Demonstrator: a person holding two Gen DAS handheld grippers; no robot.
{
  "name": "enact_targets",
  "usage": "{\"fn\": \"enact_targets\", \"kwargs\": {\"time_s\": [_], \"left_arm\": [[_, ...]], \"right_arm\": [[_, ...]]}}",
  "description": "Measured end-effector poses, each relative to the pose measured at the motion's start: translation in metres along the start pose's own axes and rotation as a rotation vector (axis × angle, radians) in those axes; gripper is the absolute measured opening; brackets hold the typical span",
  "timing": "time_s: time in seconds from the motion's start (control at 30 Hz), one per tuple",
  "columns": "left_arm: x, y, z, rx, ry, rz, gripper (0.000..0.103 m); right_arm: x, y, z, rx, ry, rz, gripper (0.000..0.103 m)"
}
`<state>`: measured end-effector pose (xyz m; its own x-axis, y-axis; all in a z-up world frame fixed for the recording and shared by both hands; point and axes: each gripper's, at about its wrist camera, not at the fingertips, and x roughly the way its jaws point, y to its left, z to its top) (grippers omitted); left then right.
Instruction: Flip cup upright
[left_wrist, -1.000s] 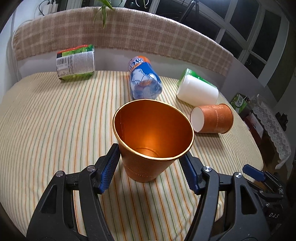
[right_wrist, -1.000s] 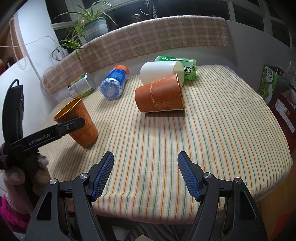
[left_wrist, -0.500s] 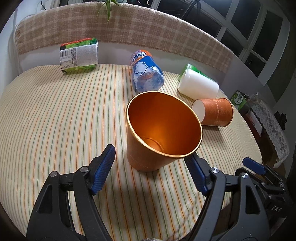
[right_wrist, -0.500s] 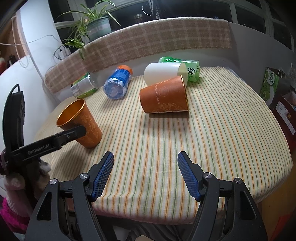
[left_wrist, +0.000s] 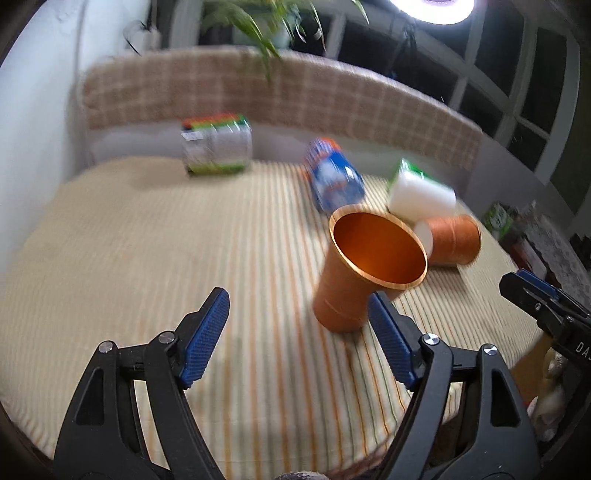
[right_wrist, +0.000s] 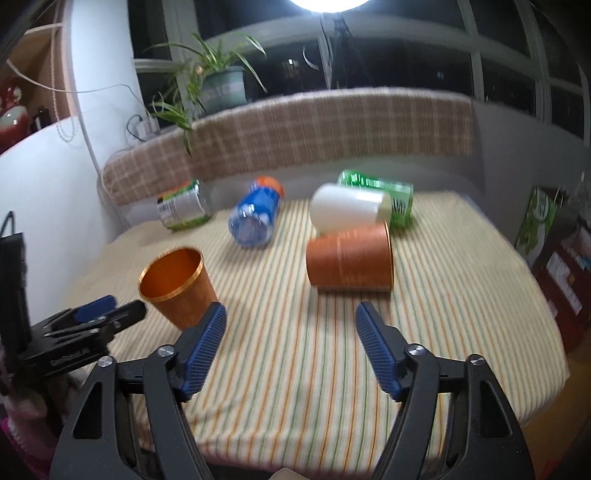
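- Shiny copper-orange metal cup stands upright, mouth up, on the striped cloth-covered counter, near its front edge.
- Left gripper: jaws spread wide, holding nothing; cup sits just ahead of its right finger.
- Right gripper: jaws wide, empty, over bare cloth; an orange paper cup lies on its side beyond.
- Open cloth lies left of the metal cup.
- Bottle labels blurred, unreadable.

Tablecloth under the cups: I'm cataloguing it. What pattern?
The tablecloth has thin orange-and-green stripes on cream, clearest in the right wrist view.
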<state>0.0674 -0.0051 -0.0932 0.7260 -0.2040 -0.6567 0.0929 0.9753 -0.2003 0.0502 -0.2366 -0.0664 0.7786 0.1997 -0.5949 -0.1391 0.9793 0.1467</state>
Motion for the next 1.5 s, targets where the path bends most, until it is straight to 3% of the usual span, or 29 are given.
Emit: {"fn": "enact_targets", "kwargs": {"time_s": [0.27,0.37,0.5,1.5], "left_arm": [[-0.050,-0.001,0.017,0.027,-0.240,0.083,0.092],[-0.062,-0.004,0.021,0.044,-0.294,0.100,0.101],[-0.074,-0.009,0.022,0.062,-0.350,0.132,0.102],[-0.089,-0.012,0.023,0.071,-0.376,0.158,0.103]], "right_arm": [[-0.014,0.017,0.014,-0.073,-0.134,-0.059,0.083],[-0.016,0.018,0.017,-0.072,-0.161,-0.073,0.083],[-0.016,0.017,0.019,-0.056,-0.176,-0.084,0.084],[-0.011,0.012,0.018,-0.019,-0.143,-0.076,0.084]]}}
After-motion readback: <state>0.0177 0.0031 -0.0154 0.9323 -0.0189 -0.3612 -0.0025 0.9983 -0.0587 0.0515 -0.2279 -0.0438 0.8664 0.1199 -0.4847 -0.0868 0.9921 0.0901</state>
